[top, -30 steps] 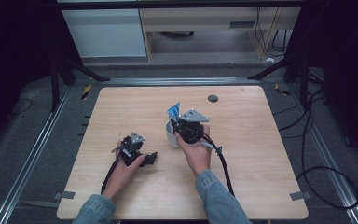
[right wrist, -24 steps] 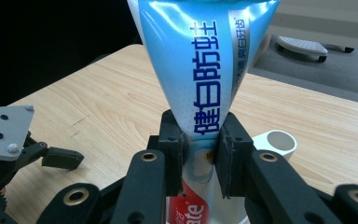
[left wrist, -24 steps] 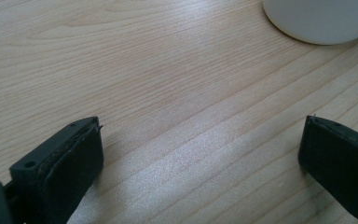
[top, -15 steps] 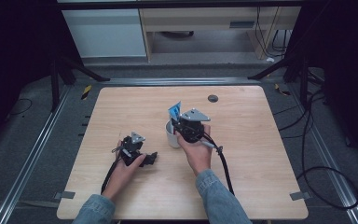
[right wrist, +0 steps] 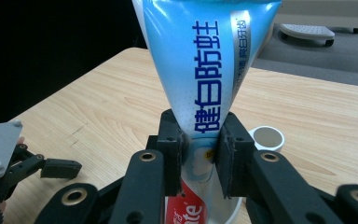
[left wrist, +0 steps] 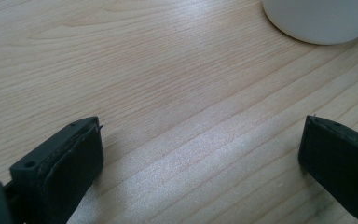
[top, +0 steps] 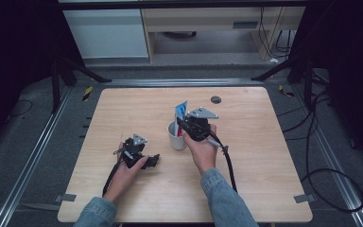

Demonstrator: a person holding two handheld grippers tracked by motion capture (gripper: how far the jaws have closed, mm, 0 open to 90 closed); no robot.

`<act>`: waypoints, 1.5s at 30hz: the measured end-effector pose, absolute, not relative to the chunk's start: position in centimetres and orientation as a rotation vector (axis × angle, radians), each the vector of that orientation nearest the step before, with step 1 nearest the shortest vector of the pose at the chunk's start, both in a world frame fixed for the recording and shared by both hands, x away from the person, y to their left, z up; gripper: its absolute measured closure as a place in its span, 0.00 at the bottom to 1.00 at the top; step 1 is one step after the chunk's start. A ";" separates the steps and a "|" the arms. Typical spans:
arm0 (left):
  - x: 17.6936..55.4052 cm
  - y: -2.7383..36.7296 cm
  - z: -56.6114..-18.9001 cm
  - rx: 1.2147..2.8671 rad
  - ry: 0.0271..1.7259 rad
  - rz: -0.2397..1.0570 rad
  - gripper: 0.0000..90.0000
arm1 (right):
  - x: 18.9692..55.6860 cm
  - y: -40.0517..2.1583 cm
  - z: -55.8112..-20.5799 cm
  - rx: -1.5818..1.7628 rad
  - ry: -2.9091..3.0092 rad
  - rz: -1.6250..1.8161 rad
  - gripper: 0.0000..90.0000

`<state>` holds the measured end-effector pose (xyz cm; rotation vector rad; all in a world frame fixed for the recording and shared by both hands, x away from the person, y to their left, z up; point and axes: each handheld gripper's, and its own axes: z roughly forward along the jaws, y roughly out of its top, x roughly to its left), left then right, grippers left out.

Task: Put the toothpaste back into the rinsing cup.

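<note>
The right gripper (right wrist: 200,154) pinches a blue toothpaste tube (right wrist: 200,70) low on its body, jaws clamped on either side just above the red end, so the tube stands upright with its flat crimped end up. That low, firm pinch keeps the tube from swinging, and its bottom end sits inside the white cup (top: 176,136), which stands near the middle of the table (top: 264,189); the aim is probably to stand the tube in the cup. In the high view the right gripper (top: 194,126) hangs directly over the cup's rim, the hand behind it. The left gripper (top: 144,158) rests low on the wood, well to the side of the cup, jaws spread wide with nothing between them; it seems parked out of the way, though pointed at the cup (left wrist: 319,21), perhaps ready to steady it. A small white cap-like ring (right wrist: 268,136) lies on the table beyond the tube.
</note>
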<state>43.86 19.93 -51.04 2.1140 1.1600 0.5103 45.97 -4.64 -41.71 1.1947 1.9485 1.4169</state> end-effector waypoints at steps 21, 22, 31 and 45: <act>43.9 19.9 -51.0 2.115 1.159 0.510 0.00 | 47.0 -5.9 -41.9 1.268 1.939 1.457 0.81; 43.9 19.9 -51.0 2.114 1.160 0.510 0.00 | 47.0 -5.9 -41.9 1.268 1.939 1.458 0.81; 43.9 19.9 -51.0 2.115 1.159 0.510 0.00 | 47.2 -6.1 -42.0 1.273 1.941 1.463 0.80; 43.9 19.9 -51.0 2.115 1.159 0.510 0.00 | 47.2 -6.2 -42.0 1.271 1.942 1.461 0.79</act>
